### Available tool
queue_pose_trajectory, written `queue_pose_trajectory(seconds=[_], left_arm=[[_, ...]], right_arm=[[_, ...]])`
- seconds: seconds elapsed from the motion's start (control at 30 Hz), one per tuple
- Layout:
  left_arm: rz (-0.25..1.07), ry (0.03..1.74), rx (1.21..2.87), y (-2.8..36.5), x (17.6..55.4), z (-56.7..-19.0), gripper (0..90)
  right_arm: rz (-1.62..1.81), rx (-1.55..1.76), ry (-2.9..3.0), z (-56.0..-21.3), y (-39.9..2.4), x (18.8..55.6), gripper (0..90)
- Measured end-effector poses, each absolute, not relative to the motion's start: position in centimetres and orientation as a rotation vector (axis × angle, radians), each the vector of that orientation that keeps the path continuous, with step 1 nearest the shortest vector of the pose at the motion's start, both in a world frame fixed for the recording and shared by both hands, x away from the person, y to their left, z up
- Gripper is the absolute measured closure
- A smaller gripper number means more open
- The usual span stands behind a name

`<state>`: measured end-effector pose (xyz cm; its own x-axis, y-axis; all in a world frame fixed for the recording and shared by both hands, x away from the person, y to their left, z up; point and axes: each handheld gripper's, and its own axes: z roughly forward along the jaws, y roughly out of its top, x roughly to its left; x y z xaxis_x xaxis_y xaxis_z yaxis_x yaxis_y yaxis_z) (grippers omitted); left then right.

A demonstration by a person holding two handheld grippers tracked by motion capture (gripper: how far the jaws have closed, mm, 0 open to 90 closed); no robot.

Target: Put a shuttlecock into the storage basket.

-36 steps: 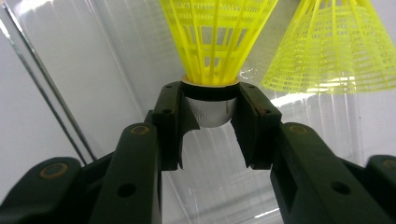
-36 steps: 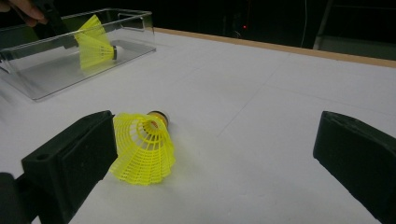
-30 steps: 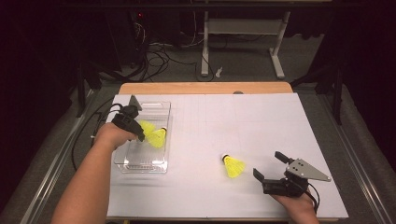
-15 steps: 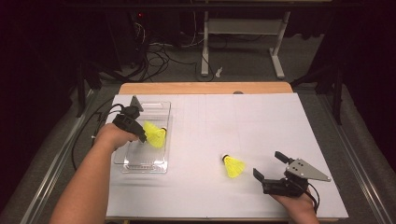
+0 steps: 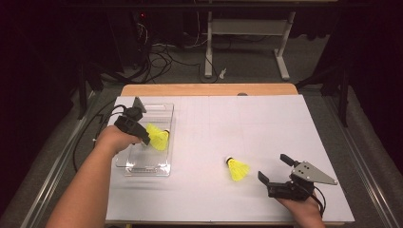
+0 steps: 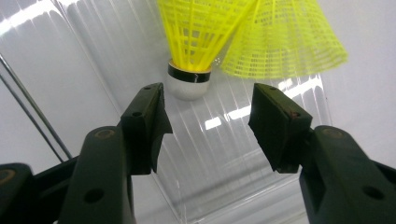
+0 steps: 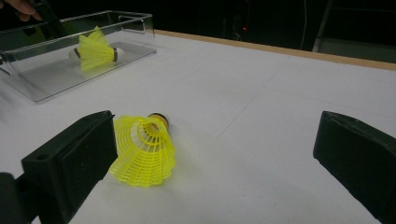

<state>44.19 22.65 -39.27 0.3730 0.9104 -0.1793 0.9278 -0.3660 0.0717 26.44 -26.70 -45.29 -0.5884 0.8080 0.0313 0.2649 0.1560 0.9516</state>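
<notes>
Two yellow shuttlecocks [image 6: 252,42] lie inside the clear plastic tray [image 5: 142,167] at the left side of the table, their net skirts overlapping; in the left gripper view one white cork with a black band [image 6: 189,80] points toward the camera. The left gripper [image 5: 142,137] hangs over the tray, just beside them. Its jaws have just been opening — they stand about half apart, the cork is ahead of the gap and the pads do not press on it, so it holds nothing. The left hand [image 5: 114,138] grips the tool from the tray's left edge, and the forearm runs diagonally from the bottom left of the high view.

A third shuttlecock [image 5: 236,168] lies on its side on the white table cover [image 5: 247,123], well apart from the tray. The right gripper [image 5: 275,171] rests low near the front right corner of the table, pointing toward this shuttlecock. Its jaws are spread wide — in the right gripper view the shuttlecock [image 7: 144,149] is close to the left jaw, not between the pads, and nothing is gripped. The right hand [image 5: 302,206] comes in from the bottom edge.
</notes>
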Motion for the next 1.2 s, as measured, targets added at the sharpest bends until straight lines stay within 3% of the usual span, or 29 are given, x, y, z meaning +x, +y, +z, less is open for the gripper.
queue_pose_trajectory(seconds=[0.53, 1.2], left_arm=[[-0.139, 1.602, 2.529, 22.0, 42.2, -37.6, 39.2], [-0.171, 1.487, 2.625, 20.3, 39.9, -36.5, 15.4]], right_arm=[[1.433, 1.009, 1.949, -45.3, -26.5, 26.5, 0.4], [1.426, 1.006, 1.953, -45.3, -26.4, 26.5, 0.4]])
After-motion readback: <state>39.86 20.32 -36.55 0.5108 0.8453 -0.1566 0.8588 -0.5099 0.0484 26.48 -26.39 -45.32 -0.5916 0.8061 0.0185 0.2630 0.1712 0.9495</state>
